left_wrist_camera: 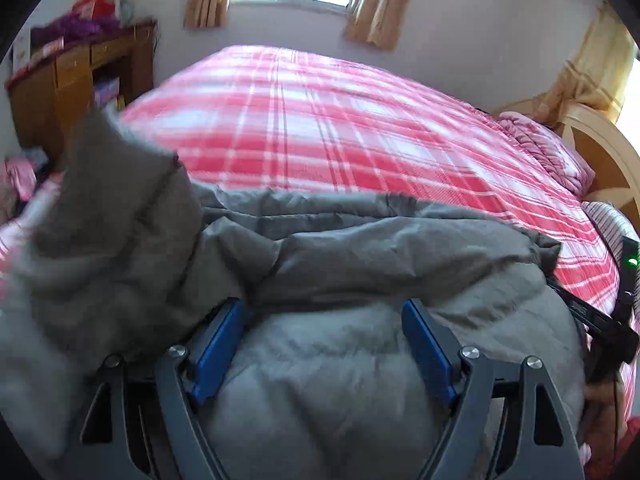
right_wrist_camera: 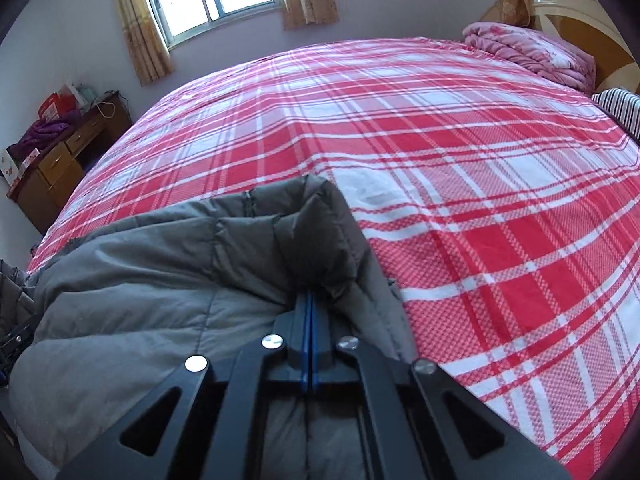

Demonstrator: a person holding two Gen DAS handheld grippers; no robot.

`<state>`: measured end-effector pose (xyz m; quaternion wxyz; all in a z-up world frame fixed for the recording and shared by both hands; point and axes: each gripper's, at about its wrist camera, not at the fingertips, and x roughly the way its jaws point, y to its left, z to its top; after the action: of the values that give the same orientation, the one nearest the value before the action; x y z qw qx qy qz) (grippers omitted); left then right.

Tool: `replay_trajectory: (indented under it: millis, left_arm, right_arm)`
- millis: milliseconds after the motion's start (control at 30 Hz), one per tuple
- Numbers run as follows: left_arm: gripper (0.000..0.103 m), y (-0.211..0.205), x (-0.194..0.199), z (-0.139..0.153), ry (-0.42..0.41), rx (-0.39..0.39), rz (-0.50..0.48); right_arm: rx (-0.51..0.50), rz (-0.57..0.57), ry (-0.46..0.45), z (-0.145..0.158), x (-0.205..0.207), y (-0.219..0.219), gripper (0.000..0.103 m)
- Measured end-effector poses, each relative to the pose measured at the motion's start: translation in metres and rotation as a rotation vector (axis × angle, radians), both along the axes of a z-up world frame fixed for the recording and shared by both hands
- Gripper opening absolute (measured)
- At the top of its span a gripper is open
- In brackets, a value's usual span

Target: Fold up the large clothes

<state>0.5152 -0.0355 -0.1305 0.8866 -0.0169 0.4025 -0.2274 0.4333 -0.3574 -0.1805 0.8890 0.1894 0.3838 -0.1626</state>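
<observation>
On near edge of bed (right_wrist_camera: 480, 184), over red plaid sheet: grey padded coat (left_wrist_camera: 360, 360), bunched, partly folded, one flap raised and blurred at left of left wrist view.

Right gripper (right_wrist_camera: 310, 300): blue pads pressed together, clamped on a fold of coat at its right edge; cloth rises as a peak just beyond the tips. How much cloth is caught: cannot tell, tips buried.

Left gripper (left_wrist_camera: 324, 312): blue fingers (left_wrist_camera: 218, 350) wide apart, over the coat's bulk, nothing pinched. Whether tips touch cloth: unclear.

Risks, judged from this state:
- Thin bite on right. Slippery, puffy shell; likely to slide out under pull, dropping the fold back open.
- One-sided hold. Left not gripping, so any drag by right likely to skew the coat and twist the fold line rather than lay it flat.
- Trapped air in padding. Folded layer prone to spring up once released; needs pressing down.
- Raised flap at left likely to fall unevenly, leaving a lump under the next layer.
- Coat close to bed edge; pull toward the holder could tip its weight off the mattress.
- Left closing on bulk instead of an edge: grabs several layers, undoes the fold.

Pink quilt (right_wrist_camera: 532, 52) by headboard well apart; no interference expected.
</observation>
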Motion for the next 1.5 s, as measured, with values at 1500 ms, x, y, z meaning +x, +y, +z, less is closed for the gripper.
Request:
replay_trajectory:
  millis: [1500]
  left_arm:
    - [0.082, 0.1, -0.021, 0.009, -0.025, 0.001, 0.233]
  right_arm:
    - [-0.066, 0.332, -0.108, 0.019, -0.022, 0.208, 0.008]
